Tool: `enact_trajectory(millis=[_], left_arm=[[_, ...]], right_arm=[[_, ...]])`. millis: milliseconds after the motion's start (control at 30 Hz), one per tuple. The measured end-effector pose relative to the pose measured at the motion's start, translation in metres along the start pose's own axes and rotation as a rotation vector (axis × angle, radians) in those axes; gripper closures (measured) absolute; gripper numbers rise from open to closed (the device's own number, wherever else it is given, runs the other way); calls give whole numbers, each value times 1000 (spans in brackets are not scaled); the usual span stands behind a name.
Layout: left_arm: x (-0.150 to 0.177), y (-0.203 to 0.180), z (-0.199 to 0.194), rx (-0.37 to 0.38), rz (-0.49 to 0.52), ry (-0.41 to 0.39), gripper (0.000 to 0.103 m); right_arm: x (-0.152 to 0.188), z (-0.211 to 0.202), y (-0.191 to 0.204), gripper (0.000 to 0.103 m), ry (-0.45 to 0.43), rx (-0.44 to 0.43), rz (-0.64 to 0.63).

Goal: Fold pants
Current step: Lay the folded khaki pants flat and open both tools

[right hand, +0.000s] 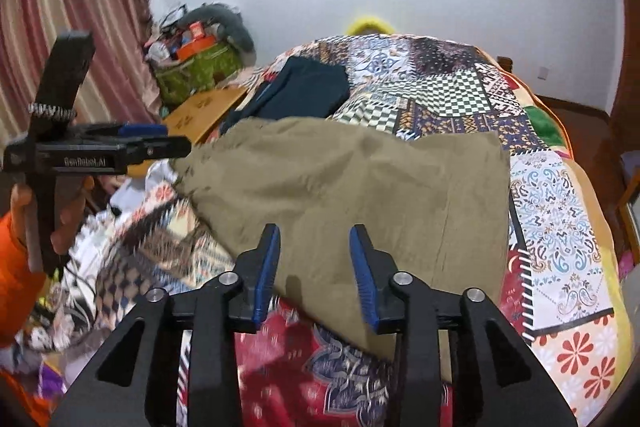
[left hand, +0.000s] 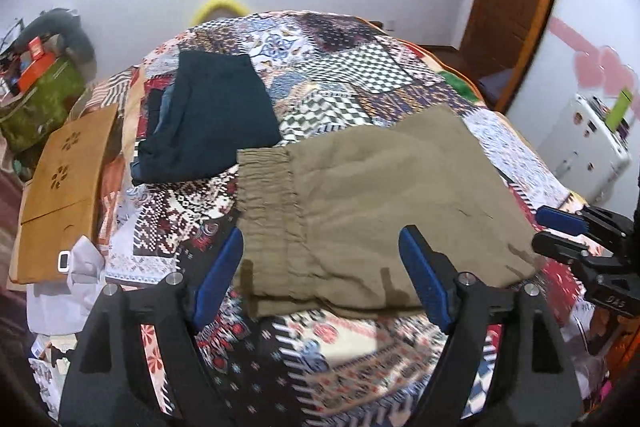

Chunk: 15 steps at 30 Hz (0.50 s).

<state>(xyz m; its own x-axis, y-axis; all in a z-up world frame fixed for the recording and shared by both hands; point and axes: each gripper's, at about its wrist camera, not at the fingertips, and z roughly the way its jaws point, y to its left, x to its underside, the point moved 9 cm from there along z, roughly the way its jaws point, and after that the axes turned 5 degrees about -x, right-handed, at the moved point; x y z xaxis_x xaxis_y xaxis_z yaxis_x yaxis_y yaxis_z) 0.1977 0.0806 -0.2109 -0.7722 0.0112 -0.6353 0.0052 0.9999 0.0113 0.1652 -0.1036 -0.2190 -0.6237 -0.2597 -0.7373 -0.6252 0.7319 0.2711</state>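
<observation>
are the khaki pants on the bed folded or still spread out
Folded. The khaki pants lie as a compact rectangle on the quilt, doubled layers along the near edge.

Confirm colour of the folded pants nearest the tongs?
Khaki/olive-tan, plain, no pattern: pants. Clearest in the left wrist view, where the gathered elastic waistband also shows.

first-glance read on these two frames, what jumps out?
The khaki pants dominate, folded into a thick block mid-bed on the loud patchwork quilt. A dark folded garment pile sits beyond them toward the wall. Both tools hang open near the pants' near edge, left tool and right tool, gripping nothing.
</observation>
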Motion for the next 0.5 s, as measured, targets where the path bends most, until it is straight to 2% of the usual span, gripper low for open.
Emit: enact_trajectory(millis=[167,300,367,433,500], left_arm=[[9,9,30,-9,-14,66,23],[20,27,45,-112,-22,71,23],[24,37,46,-109,-50,65,22],[28,43,48,-72,-76,68,21],[31,46,50,-63,-76,73,21]], right_arm=[[-3,24,-5,66,25,-37,91],[16,51,-15,66,100,-32,135],[33,59,-25,66,134,-15,150],[38,52,-30,65,118,-15,157],[45,45,-37,58,127,16,153]])
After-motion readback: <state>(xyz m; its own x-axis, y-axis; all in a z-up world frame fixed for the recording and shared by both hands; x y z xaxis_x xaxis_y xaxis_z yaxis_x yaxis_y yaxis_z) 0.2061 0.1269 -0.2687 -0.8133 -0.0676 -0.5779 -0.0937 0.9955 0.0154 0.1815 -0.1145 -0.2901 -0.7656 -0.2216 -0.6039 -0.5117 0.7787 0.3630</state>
